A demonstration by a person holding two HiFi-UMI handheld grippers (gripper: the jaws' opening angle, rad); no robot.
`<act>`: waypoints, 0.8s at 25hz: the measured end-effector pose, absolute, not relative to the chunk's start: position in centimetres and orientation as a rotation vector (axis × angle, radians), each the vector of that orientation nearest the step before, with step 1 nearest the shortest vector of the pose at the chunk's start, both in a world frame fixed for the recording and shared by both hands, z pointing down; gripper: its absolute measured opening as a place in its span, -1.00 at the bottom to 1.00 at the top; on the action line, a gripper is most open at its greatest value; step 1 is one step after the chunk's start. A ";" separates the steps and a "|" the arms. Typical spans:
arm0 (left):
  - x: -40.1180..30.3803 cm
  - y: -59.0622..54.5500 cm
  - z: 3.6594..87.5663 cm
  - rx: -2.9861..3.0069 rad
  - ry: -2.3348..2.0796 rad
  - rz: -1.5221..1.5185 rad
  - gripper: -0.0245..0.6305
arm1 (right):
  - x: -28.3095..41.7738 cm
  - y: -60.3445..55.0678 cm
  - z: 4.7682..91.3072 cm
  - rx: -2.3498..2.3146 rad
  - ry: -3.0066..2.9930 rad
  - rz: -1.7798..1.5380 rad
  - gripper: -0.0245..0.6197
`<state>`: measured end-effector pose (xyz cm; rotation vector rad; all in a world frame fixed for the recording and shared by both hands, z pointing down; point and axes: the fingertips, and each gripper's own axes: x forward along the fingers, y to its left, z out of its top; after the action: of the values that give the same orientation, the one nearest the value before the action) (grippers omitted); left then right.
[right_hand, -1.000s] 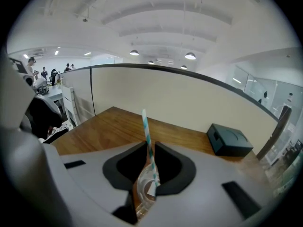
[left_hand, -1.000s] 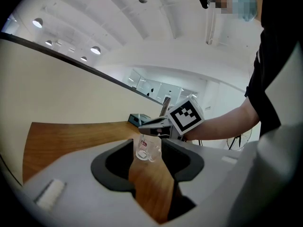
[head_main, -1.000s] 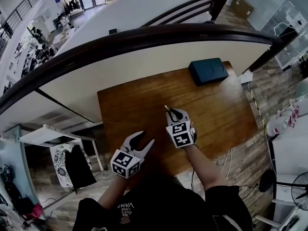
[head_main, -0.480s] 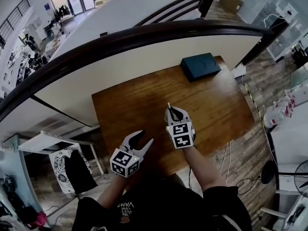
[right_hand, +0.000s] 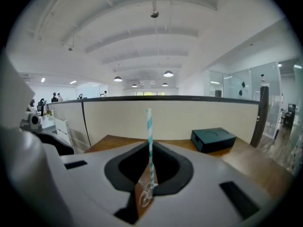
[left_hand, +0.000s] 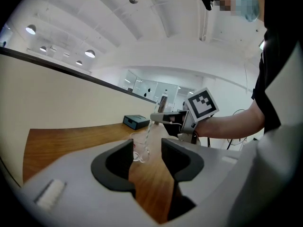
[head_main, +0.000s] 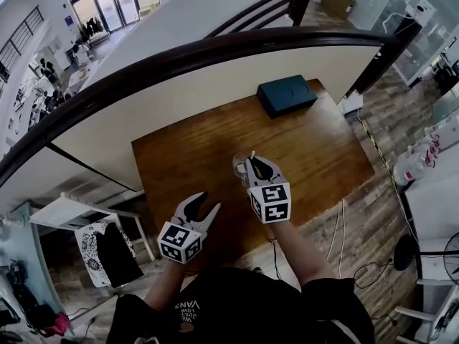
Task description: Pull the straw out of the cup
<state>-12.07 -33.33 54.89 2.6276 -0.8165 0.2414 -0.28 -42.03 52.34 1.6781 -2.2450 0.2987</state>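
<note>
Item: straw (right_hand: 149, 136), striped teal and white, slender and straight. The long axis is set upright, with the upper end pointed at the ceiling; a slight lean is noted in the left gripper view. The straw is clamped between the closed jaws of the right gripper (head_main: 254, 165), above the wooden table (head_main: 186, 156). Its lower end is seen reaching into a clear cup (left_hand: 138, 150) (how deep cannot be told). The cup is stood on the table, just under the right gripper. The left gripper (head_main: 208, 201) is held nearer the table's front edge, jaws parted, with nothing gripped. A dark box (head_main: 287, 95) is placed near the far edge, well apart.
</note>
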 end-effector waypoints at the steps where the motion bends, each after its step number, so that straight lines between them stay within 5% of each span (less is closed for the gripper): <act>1: -11.9 -33.1 54.8 2.629 -0.828 0.240 -0.41 | 0.0 -41.6 51.7 1.692 -2.266 0.299 -0.83; 20: -8.1 -25.4 52.8 2.632 -0.968 0.185 -0.41 | 6.3 -30.1 47.9 1.743 -2.397 0.336 -0.83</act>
<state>-8.06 -25.41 52.77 2.6322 -0.9683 0.1851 6.32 -30.12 47.87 1.7431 -2.3971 0.3364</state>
